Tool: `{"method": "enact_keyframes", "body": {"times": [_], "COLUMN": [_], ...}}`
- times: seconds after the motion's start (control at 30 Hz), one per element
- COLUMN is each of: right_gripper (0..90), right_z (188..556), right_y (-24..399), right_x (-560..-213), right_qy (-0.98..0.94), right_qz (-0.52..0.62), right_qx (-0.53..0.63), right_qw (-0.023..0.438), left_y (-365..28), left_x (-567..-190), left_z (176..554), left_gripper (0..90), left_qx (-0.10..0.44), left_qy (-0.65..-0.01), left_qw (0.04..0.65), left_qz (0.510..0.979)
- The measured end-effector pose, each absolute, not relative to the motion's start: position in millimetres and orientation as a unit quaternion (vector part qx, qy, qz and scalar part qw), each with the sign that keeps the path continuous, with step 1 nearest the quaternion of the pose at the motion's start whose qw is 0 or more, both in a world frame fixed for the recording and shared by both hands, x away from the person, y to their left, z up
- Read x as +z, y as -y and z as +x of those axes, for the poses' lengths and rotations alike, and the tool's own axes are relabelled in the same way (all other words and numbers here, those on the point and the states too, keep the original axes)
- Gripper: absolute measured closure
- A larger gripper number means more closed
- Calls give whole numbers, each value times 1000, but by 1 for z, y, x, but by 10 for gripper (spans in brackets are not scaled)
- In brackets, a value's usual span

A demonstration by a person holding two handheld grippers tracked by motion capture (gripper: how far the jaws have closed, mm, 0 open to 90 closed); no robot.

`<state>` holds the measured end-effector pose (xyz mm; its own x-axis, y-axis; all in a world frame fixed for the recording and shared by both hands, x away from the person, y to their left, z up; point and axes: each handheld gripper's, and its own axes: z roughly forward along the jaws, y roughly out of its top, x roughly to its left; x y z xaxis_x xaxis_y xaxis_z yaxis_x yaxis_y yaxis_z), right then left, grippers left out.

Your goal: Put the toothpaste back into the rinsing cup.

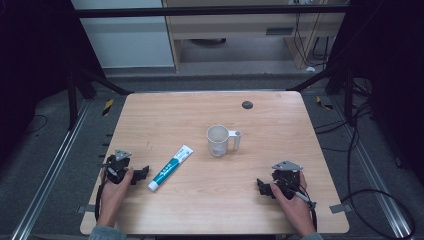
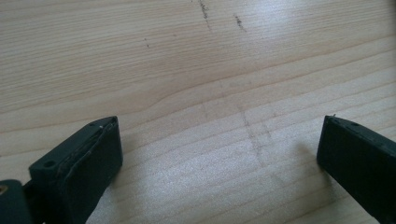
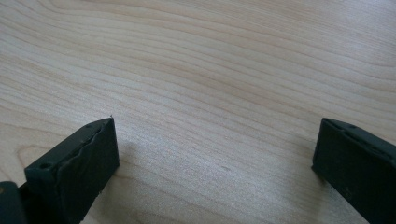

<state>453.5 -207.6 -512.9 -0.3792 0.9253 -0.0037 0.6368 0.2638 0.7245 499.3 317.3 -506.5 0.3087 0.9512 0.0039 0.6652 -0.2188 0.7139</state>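
**Wooden table, two idle grippers, a toothpaste tube nearest the left hand**

High view: a pale wood table point(image 1: 150, 120) held a white-and-teal toothpaste tube point(image 1: 170, 168) lying flat, left of centre. Its long axis ran diagonally, cap end toward the near left, the far end pointing toward a white mug point(image 1: 218, 140) with its handle on the right. The left gripper point(image 1: 142, 172) rested just beside the tube's cap end, jaws pointing right, toward it. The right gripper point(image 1: 260, 186) sat well apart, across the table, jaws pointing left. By this layout, the left hand point(image 1: 114, 192) was the nearer one for a pick-up.

Left gripper view: both black jaws stood wide apart over bare wood grain, with nothing between them.

Right gripper view: jaws likewise spread wide over bare wood, holding nothing.
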Motion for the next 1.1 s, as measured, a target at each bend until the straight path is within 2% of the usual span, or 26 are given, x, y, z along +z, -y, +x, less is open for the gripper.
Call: {"method": "enact_keyframes", "body": {"times": [0.07, 0.17, 0.37, 0.47, 0.57, 0.6, 1.1], "right_gripper": [5, 5, 5, 5, 5, 5, 4], "right_z": [453, 453, 453, 453, 454, 454, 461], "right_y": [208, 208, 208, 208, 208, 208, 205], "right_x": [-513, -513, -513, -513, -513, -513, -513], "right_qy": [-764, -764, -764, -764, -764, -764, -766], "right_qz": [511, 511, 511, 512, 511, 511, 508], "right_qx": [326, 326, 326, 327, 326, 326, 327], "right_qw": [221, 221, 221, 221, 221, 221, 219], "left_y": [-318, -319, -307, -294, -290, -285, -234], "left_x": [-505, -497, -474, -449, -439, -428, -405], "left_z": [498, 494, 486, 486, 486, 488, 498], "left_gripper": [45, 37, 38, 59, 74, 74, 76], "left_qx": [228, 231, 233, 241, 244, 229, 224], "left_qy": [-543, -541, -512, -477, -470, -467, -412], "left_qw": [318, 339, 353, 341, 342, 347, 301], "left_qz": [743, 734, 747, 774, 776, 781, 830]}}
